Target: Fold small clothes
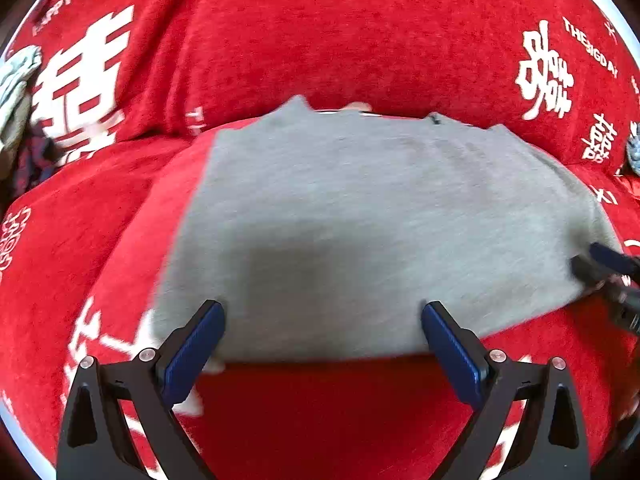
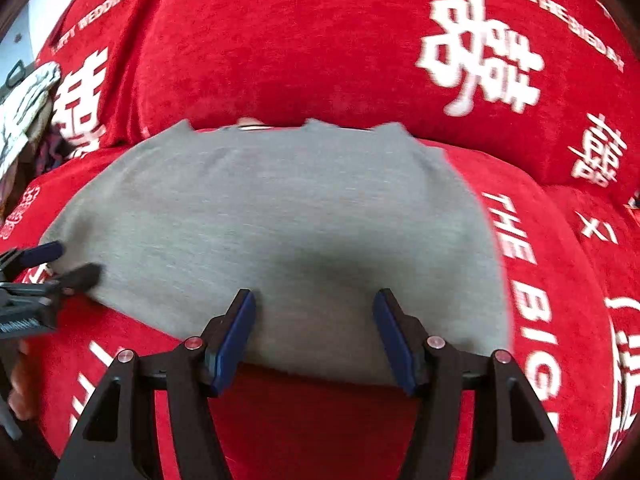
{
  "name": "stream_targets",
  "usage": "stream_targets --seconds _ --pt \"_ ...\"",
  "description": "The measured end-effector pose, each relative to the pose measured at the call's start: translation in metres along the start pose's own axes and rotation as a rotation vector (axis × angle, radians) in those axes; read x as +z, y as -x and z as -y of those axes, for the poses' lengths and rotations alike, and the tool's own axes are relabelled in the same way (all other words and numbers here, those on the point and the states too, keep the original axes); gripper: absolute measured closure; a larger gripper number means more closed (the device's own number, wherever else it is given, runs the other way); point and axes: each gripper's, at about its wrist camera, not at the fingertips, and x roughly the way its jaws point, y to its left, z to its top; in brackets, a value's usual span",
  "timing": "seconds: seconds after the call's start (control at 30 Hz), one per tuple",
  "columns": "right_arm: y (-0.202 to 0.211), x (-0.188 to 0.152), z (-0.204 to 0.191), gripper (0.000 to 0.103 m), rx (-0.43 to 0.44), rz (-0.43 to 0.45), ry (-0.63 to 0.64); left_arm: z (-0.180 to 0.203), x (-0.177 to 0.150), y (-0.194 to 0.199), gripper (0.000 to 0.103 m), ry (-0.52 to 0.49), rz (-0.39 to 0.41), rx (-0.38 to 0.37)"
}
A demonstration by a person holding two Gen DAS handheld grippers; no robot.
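Note:
A grey garment (image 1: pixel 360 216) (image 2: pixel 272 216) lies spread flat on the red sofa seat, its far edge against the backrest. My left gripper (image 1: pixel 323 312) hovers over the garment's near edge, open wide, with nothing between its blue pads. My right gripper (image 2: pixel 315 298) also stands open over the near edge, further to the right, its pads clear of the cloth. Each gripper shows in the other's view: the right gripper (image 1: pixel 600 264) at the garment's right corner, the left gripper (image 2: pixel 68 264) at its left corner. Motion blur softens the garment's edges.
The red sofa cover (image 1: pixel 320 32) (image 2: pixel 304 40) with white characters and lettering spans seat and backrest. A pile of other clothes (image 1: pixel 16 96) (image 2: pixel 24 112) sits at the far left. A person's hand (image 2: pixel 20 392) shows by the left gripper.

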Motion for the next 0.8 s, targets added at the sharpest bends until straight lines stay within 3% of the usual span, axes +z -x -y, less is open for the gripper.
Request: stream_targets --seconds 0.1,0.2,0.4,0.43,0.5,0.57,0.73,0.8 --pt "0.008 -0.008 0.031 0.038 -0.002 0.007 -0.067 -0.014 -0.008 0.006 0.003 0.005 0.001 -0.022" --pt "0.021 -0.012 0.042 0.038 -0.006 0.009 -0.093 -0.027 -0.015 0.023 0.003 0.067 0.015 0.037" --pt "0.038 -0.009 0.027 0.032 -0.015 0.04 -0.094 -0.077 -0.034 0.03 0.005 0.374 -0.01 -0.171" --pt "0.036 -0.007 0.023 0.032 -0.008 0.036 -0.088 -0.081 -0.033 0.03 0.01 0.408 -0.009 -0.239" --pt "0.033 -0.005 0.016 0.032 0.001 0.029 -0.078 -0.083 -0.03 0.026 0.038 0.455 -0.023 -0.354" --pt "0.031 -0.001 0.006 0.032 0.011 0.029 -0.062 -0.084 -0.026 0.01 0.043 0.506 -0.059 -0.454" --pt "0.026 0.005 -0.015 0.032 0.016 0.019 -0.011 -0.101 -0.02 -0.01 0.043 0.647 0.013 -0.524" --pt "0.024 0.009 -0.023 0.032 0.017 0.014 0.009 -0.105 -0.014 -0.015 0.043 0.659 0.027 -0.528"
